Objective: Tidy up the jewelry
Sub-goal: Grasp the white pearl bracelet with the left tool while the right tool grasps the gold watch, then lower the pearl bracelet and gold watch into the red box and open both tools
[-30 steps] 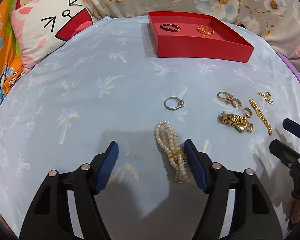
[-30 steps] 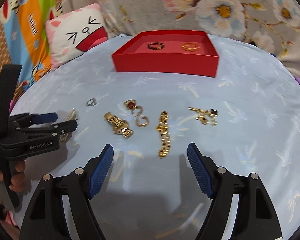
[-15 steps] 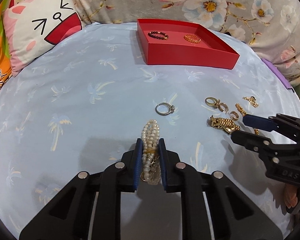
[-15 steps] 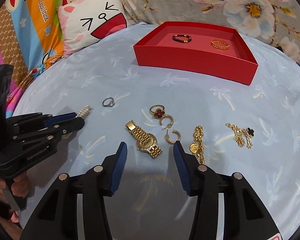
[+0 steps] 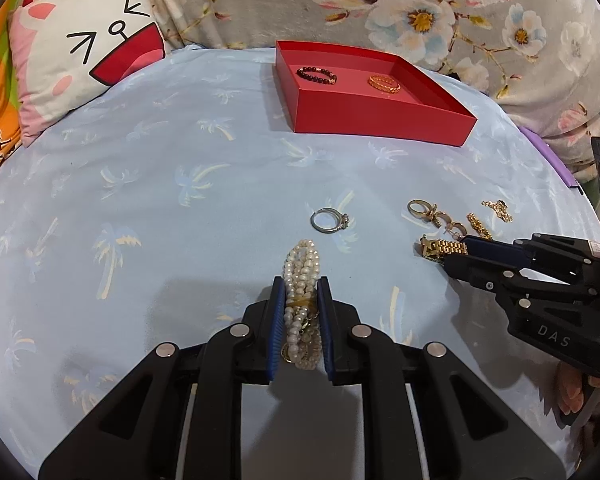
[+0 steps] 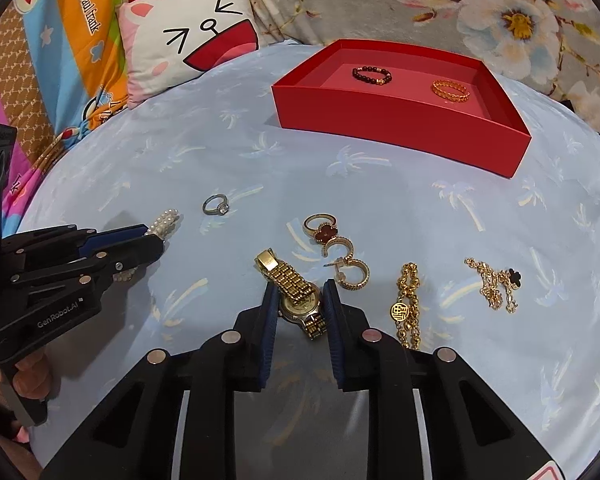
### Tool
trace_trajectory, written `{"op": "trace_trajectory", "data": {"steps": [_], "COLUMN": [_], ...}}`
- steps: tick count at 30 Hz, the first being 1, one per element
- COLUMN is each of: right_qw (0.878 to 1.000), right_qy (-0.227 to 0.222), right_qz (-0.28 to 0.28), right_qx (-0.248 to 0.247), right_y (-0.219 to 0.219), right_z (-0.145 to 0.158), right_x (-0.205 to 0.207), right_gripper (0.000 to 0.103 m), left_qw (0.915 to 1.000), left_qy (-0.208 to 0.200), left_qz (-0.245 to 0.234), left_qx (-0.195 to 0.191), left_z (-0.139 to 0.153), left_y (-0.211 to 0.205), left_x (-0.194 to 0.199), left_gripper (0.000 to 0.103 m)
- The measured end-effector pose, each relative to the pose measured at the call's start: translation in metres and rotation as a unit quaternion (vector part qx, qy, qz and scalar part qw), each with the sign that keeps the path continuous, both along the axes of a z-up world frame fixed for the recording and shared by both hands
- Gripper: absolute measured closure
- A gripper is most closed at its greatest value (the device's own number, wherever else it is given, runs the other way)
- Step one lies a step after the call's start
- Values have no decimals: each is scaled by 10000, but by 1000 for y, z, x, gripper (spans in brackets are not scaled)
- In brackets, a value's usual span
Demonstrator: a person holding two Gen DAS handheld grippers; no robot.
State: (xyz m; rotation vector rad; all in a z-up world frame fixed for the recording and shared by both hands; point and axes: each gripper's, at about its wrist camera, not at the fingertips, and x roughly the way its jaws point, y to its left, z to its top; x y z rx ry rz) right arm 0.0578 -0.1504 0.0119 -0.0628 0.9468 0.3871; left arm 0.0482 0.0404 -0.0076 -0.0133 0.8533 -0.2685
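My left gripper point(image 5: 300, 286) is shut on a white pearl bracelet point(image 5: 302, 264) lying on the pale blue cloth. My right gripper point(image 6: 299, 290) is shut on a gold watch point(image 6: 296, 296). The red tray point(image 6: 388, 122) at the back holds a dark bead bracelet point(image 6: 372, 75) and a gold bracelet point(image 6: 450, 91). Loose on the cloth are a silver ring point(image 6: 216, 204), a gold ring with a red clover point(image 6: 320, 229), gold hoop earrings point(image 6: 350, 268), a gold chain bracelet point(image 6: 406, 304) and a gold chain with a black clover point(image 6: 496, 282).
A cat-face pillow point(image 5: 84, 64) lies at the back left, next to a bright striped fabric point(image 6: 60, 64). Flowered fabric point(image 5: 440, 12) rises behind the tray. The left gripper also shows in the right wrist view point(image 6: 156, 240), the right gripper in the left wrist view point(image 5: 456, 254).
Both grippers went from wide open to shut: the left closed on the pearl bracelet, the right moved left and closed on the gold watch.
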Motion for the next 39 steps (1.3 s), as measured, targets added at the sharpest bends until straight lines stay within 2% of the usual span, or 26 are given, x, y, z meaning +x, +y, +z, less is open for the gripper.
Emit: {"op": "trace_trajectory", "data": {"steps": [4, 7, 11, 14, 20, 22, 25, 28, 30, 33, 39], "right_qw": [9999, 9993, 9975, 9959, 9914, 9896, 9872, 9854, 9852, 9865, 9884], "right_qy": [-52, -173, -423, -600, -1078, -1190, -1285, -1290, -1177, -838, -198], "right_qz": [-67, -132, -228, -305, -487, -583, -757, -928, -1033, -1178, -1362], "right_qx": [113, 311, 516, 601, 565, 554, 567, 603, 690, 764, 649], "right_y": [-5, -14, -30, -42, -60, -65, -69, -73, -76, -80, -84], "right_z": [7, 23, 57, 83, 136, 149, 159, 157, 148, 121, 67], "right_x": [-6, -12, -14, -6, 42, 69, 111, 149, 172, 207, 246], "right_gripper": [82, 82, 82, 82, 82, 82, 82, 82, 82, 82, 82], "left_qw": [9998, 9996, 9987, 9972, 9911, 9908, 9905, 9914, 9940, 9967, 9981], "left_qy": [89, -7, -98, -328, -762, -927, -957, -743, -595, -380, 124], "left_qz": [-39, -102, -330, -536, -919, -858, -823, -818, -683, -554, -419], "left_qx": [-177, -245, -378, -403, -596, -480, -540, -697, -608, -451, -435], "left_z": [3, 15, 39, 68, 130, 142, 152, 146, 135, 114, 74], "left_y": [3, 4, 2, -4, -26, -36, -52, -65, -74, -83, -88], "left_x": [1, -1, 4, 15, 70, 93, 134, 177, 202, 231, 268], "left_gripper": [88, 88, 88, 88, 88, 88, 88, 87, 87, 88, 88]}}
